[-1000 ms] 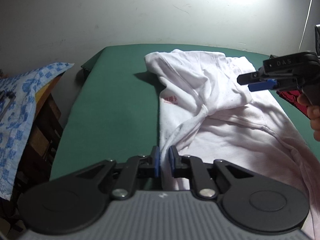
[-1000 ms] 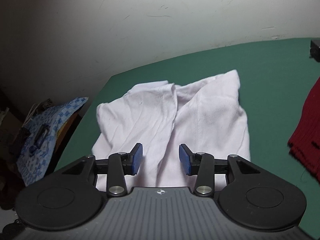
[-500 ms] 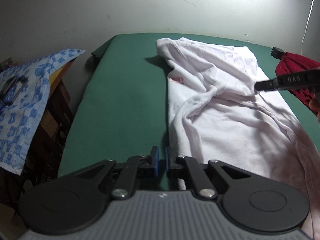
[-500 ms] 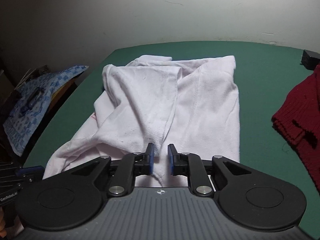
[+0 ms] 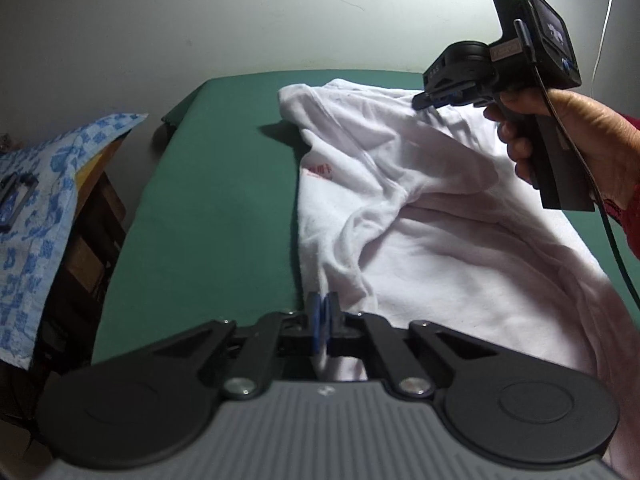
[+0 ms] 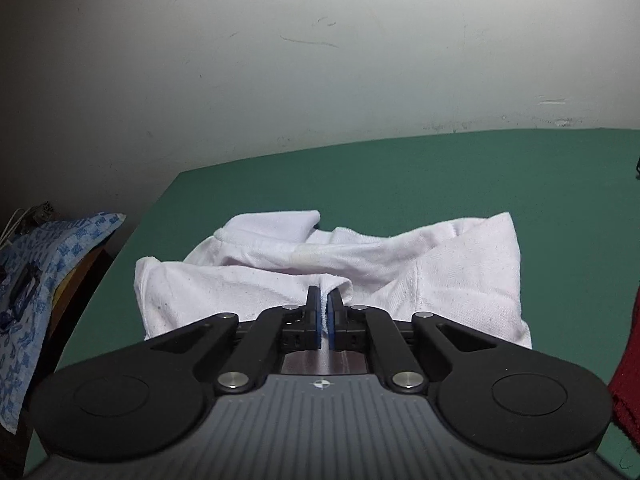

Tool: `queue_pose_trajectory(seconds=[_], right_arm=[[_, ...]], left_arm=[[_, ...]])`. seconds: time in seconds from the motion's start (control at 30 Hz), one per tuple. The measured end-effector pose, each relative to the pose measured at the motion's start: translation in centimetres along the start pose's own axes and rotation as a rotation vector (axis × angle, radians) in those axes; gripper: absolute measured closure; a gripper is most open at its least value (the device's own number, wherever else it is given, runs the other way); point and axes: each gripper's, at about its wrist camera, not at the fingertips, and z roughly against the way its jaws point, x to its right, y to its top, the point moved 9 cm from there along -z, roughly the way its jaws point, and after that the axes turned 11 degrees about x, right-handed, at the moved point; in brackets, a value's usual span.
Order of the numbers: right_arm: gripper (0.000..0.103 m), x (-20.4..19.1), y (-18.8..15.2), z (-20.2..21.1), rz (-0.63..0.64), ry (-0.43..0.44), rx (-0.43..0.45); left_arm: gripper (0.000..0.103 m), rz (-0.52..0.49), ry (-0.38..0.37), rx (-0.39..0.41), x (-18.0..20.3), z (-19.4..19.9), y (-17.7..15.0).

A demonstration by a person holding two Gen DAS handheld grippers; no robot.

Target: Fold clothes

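My left tool (image 5: pixel 323 322) is clenched on the near hem of the white shirt (image 5: pixel 440 216). My right tool (image 6: pixel 325 316) is clamped on a lifted fold of it near the far edge. The shirt lies rumpled across the green surface (image 5: pixel 216 216); a red garment (image 6: pixel 628 364) sits toward the right edge.
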Motion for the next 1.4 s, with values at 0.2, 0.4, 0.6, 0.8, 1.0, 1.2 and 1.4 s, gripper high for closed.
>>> queue_pose_trajectory(seconds=[0.2,0.4,0.6,0.8,1.0,1.2,1.4], right_arm=[[0.087,1.7,-1.4,0.0,0.064,-0.066,0.004],[0.061,1.0,-1.7,7.9,-0.163,0.133,0.002],[0.061,-4.6,-7.6,12.0,-0.195,0.296,-0.190],[0.060,-6.8,-8.8,9.5,-0.272,0.227,-0.199],[0.091,-6.1,-7.4,8.1,-0.307,0.141,-0.136],[0.070,-6.3,-8.3,11.3,-0.209,0.133,-0.151],[0.070,-9.0,-13.1,20.6,0.097,0.274,-0.163]], left_arm=[[0.103,-0.055,0.098,-0.043,-3.1,0.7,-1.7],[0.102,0.085,-0.044,-0.040,-4.1,3.4,-1.7],[0.082,0.003,-0.108,-0.042,-0.9,6.4,-3.4],[0.053,-0.013,-0.134,-0.082,-1.5,9.8,-6.5],[0.054,-0.010,-0.251,-0.146,-1.4,12.5,-9.7],[0.045,0.078,-0.393,-0.173,-1.1,16.0,-11.8],[0.045,0.060,-0.314,-0.176,-2.9,18.1,-13.1]])
